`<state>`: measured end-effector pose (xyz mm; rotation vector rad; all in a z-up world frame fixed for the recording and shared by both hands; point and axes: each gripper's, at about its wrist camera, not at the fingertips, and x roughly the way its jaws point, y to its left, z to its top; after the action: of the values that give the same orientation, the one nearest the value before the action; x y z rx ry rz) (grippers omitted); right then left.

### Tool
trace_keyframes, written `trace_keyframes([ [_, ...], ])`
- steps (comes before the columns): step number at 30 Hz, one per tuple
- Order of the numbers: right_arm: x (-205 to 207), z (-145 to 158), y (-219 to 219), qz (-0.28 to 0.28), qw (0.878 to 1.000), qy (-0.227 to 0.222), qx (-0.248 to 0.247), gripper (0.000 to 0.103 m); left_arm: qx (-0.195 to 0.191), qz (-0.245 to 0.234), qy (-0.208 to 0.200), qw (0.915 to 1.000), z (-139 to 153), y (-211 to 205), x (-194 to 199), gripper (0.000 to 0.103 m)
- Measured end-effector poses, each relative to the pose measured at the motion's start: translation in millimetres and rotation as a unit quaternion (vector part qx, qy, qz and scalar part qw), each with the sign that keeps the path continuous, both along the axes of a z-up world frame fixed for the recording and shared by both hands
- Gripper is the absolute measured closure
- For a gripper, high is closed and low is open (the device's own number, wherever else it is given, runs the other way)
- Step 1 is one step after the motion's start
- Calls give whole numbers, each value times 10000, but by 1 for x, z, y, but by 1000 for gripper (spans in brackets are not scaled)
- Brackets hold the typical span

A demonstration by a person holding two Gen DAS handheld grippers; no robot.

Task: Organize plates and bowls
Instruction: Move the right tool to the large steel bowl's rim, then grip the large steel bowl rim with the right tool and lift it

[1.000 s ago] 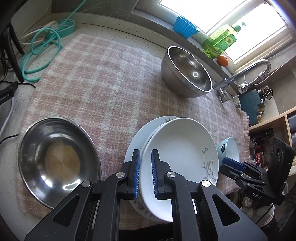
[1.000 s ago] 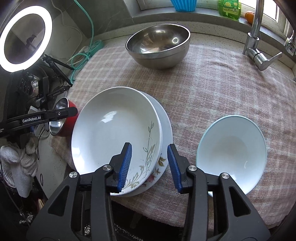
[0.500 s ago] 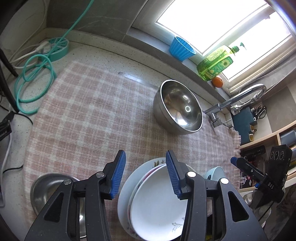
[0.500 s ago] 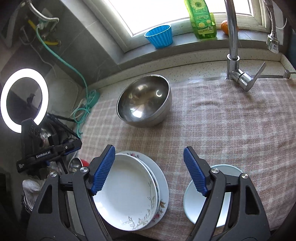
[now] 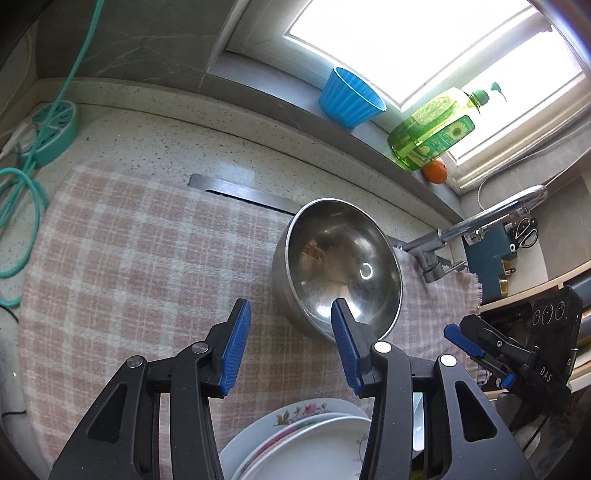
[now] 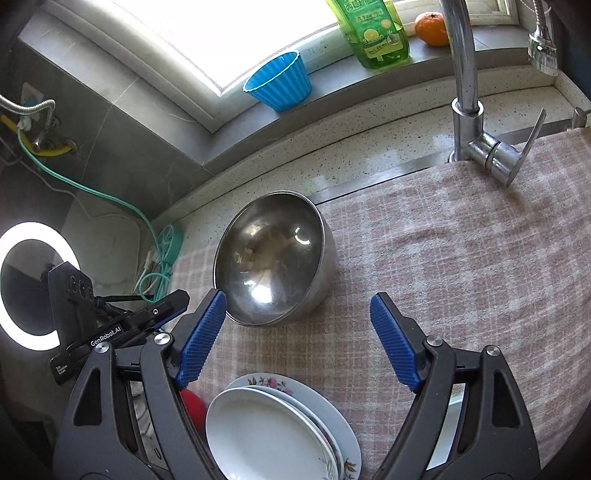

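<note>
Both grippers hung empty with their blue pads spread: the left gripper [image 5: 290,347] above the near edge of the checked cloth [image 5: 129,258], the right gripper [image 6: 299,339] likewise, wider apart. Directly beneath them sat the stacked plates [image 6: 273,435], a plain white one on top of a flower-rimmed one, so that part of the sorting looked done. Beyond the stack, the steel bowl [image 5: 341,266] stood alone near the cloth's far edge, tilted on its round base, apparently yet to be gathered. A pale rim at the right gripper's lower right may have been another bowl; too little showed to tell. On the sill behind stood a blue cup [image 6: 279,83], a green soap bottle [image 5: 432,134] with a sunflower label and an orange [image 6: 432,24]. "GenRobot.AI" was legible on the left gripper's body, "DAS" on the right's.
</note>
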<state>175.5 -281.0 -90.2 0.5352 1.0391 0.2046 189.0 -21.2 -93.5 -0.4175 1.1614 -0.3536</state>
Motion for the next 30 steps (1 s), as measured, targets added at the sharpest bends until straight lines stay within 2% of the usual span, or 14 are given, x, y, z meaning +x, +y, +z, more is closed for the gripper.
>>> trace_keyframes([
  [6,22,-16,10,43,9995,243,-181,23,-22,23,197,9998,-15,-3,24,59],
  [10,34,-30,15,82,9985,476,-254,34,-53,-10,297,9995,-25,-5,34,59],
  [13,41,-41,19,149,9975,633,-286,47,-58,-46,408,9991,-34,-9,38,62],
  [15,44,-45,22,179,9969,693,-330,52,-43,-119,447,9989,-38,-12,39,62],
  [17,45,-49,25,205,9964,726,-385,61,28,-190,423,9989,-39,-16,38,67],
  [19,47,-52,28,250,9960,763,-404,71,59,-295,416,9987,-41,-20,38,81],
  [20,48,-53,29,262,9956,779,-442,74,60,-334,412,9986,-40,-21,37,83],
  [25,49,-53,31,261,9949,745,-633,81,130,-322,363,9987,-38,-22,36,85],
  [30,45,-50,35,330,9950,713,-617,82,160,-308,344,9988,-34,-19,32,85],
])
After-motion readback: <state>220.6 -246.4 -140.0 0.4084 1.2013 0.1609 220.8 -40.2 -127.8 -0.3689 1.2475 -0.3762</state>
